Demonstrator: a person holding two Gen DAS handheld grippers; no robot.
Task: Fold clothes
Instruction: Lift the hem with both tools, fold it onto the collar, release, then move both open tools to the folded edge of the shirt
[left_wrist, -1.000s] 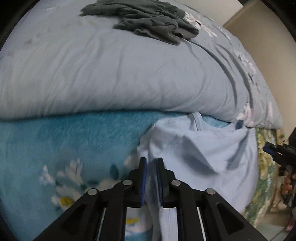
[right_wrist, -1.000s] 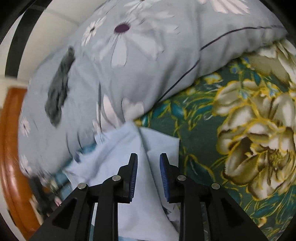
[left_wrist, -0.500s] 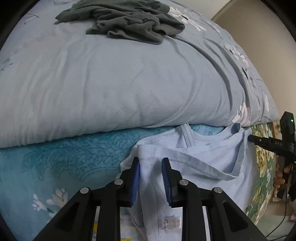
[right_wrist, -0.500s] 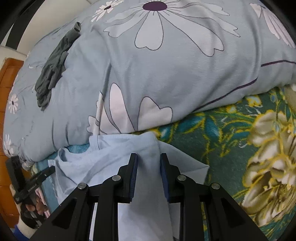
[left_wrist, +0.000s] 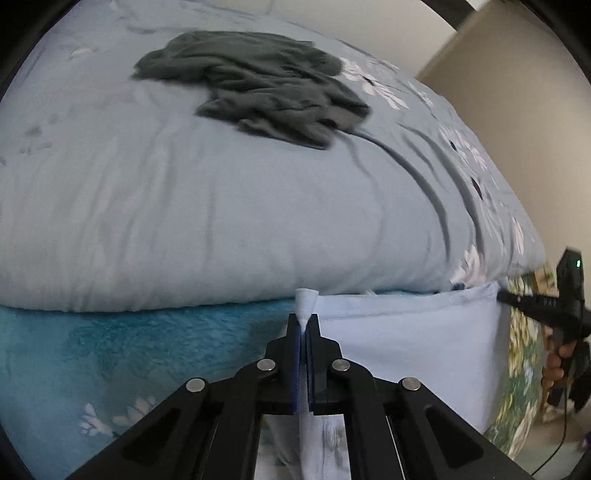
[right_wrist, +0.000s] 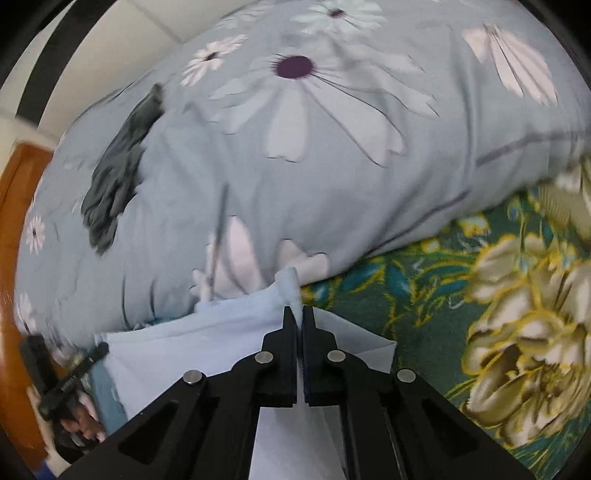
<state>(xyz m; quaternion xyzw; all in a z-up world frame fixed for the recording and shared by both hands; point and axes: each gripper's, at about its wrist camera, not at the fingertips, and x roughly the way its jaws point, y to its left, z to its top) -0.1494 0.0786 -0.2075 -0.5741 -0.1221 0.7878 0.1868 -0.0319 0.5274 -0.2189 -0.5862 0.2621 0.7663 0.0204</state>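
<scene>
A light blue shirt (left_wrist: 406, 343) is stretched flat between my two grippers on the bed. My left gripper (left_wrist: 303, 321) is shut on one top corner of the shirt; a tuft of cloth sticks out past the tips. My right gripper (right_wrist: 299, 314) is shut on the other top corner of the shirt (right_wrist: 207, 339). The right gripper also shows at the right edge of the left wrist view (left_wrist: 517, 301), and the left gripper at the lower left of the right wrist view (right_wrist: 99, 349).
A puffy grey-blue floral duvet (left_wrist: 221, 206) lies just behind the shirt, with a crumpled dark grey garment (left_wrist: 266, 96) on top. A teal fleece blanket (left_wrist: 129, 350) is to the left. A green floral bedsheet (right_wrist: 461, 295) is to the right. An orange wooden headboard (right_wrist: 22, 184) stands at far left.
Both grippers have closed on the shirt's top corners and pulled apart, so the crumpled shirt is now stretched taut with a straight top edge.
</scene>
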